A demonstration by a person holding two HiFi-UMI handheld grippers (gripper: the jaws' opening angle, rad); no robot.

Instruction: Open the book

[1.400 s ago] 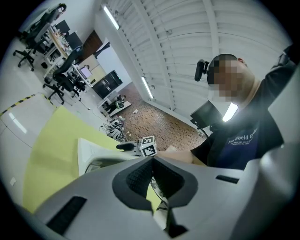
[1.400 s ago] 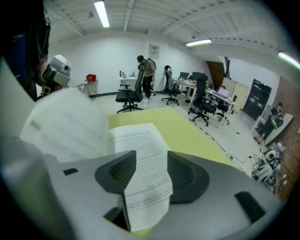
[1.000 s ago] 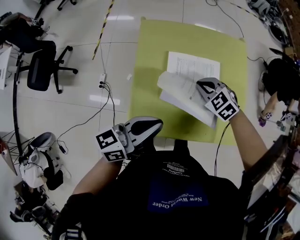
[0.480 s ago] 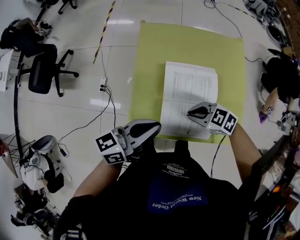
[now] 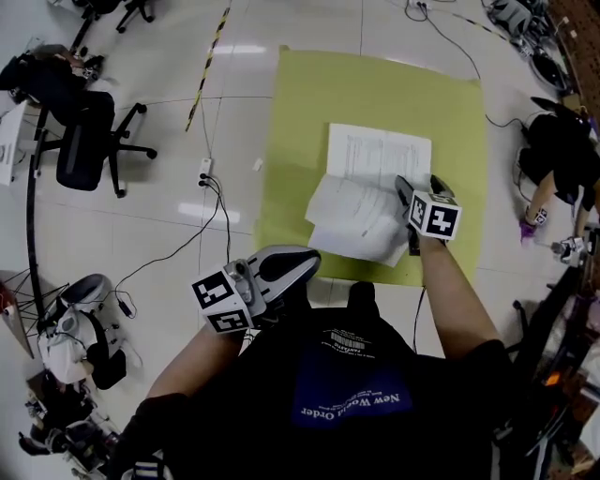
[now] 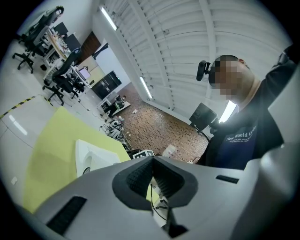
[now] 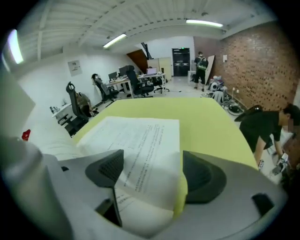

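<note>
Left gripper (image 5: 302,260) closed, empty, at 7 o'clock of the book (image 5: 370,192). Book lies open mid yellow mat (image 5: 309,103). Right gripper (image 5: 419,190) at book's 3 o'clock, jaws just been opening, now wide, loose page (image 7: 150,154) between them.

a white tiled floor (image 5: 281,28) carries everything. a yellow-green mat (image 5: 375,94) lies flat on it, ahead and to the right of the left claw (image 5: 305,258). an open book (image 5: 370,187) rests on the mat. left of that claw, an office chair (image 5: 84,141), a power strip (image 5: 203,169) and cables (image 5: 225,211) sit on the floor.
</note>
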